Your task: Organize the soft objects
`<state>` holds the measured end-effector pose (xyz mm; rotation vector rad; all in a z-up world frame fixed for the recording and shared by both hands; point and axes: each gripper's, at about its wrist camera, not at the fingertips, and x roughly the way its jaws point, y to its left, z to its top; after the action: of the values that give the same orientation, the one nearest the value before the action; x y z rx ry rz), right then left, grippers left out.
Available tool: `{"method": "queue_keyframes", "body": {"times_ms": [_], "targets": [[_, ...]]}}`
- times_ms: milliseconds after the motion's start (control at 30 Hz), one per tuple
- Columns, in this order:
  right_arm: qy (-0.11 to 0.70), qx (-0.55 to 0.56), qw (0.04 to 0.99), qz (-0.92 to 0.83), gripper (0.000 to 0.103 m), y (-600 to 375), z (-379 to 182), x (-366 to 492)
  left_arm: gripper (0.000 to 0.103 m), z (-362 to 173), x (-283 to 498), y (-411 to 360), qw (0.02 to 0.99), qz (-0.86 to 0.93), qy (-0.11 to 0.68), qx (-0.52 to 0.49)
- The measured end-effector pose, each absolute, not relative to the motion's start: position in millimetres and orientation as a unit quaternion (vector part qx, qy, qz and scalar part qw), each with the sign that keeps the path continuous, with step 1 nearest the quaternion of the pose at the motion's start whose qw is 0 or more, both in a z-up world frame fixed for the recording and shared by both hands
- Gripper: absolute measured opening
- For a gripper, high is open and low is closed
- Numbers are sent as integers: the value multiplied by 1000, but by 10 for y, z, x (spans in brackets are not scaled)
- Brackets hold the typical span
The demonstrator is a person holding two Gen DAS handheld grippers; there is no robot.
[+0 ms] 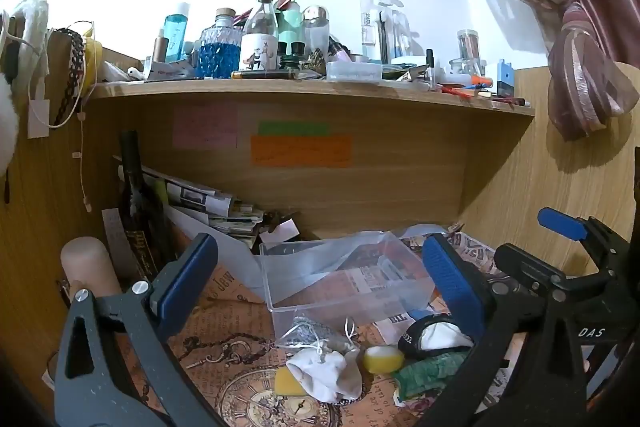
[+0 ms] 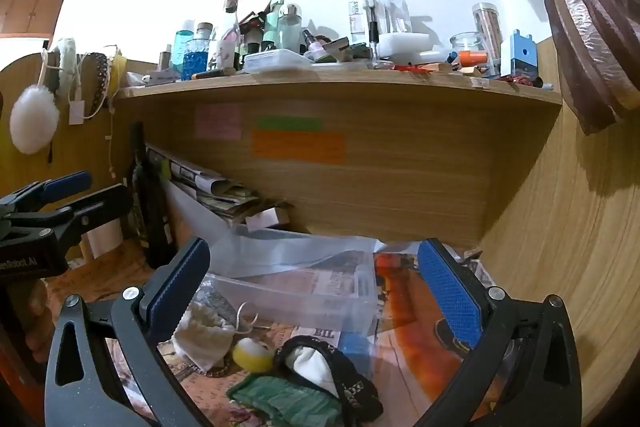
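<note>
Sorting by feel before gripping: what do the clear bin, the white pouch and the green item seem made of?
Clear bin: rigid transparent plastic, glossy; the paper beneath shows through. White pouch: soft woven cloth, matte and wrinkled, with a drawstring. Green item: probably knit or terry fabric, ribbed and crumpled, though the exact fabric is unclear.

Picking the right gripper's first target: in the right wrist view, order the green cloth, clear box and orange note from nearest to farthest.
1. Green cloth: on the table, low between the right gripper's jaws.
2. Clear box: behind the soft things, mid-table.
3. Orange note: on the back panel under the shelf.
</note>
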<state>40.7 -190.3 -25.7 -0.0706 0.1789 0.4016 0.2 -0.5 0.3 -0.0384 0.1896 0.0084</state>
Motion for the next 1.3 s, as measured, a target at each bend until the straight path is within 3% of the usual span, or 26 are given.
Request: {"method": "queue_keyframes", "body": {"times_ms": [1300], "targets": [[83, -9, 976, 199, 103, -1935, -233, 386, 103, -29, 15, -18, 995, -14, 97, -17]]}}
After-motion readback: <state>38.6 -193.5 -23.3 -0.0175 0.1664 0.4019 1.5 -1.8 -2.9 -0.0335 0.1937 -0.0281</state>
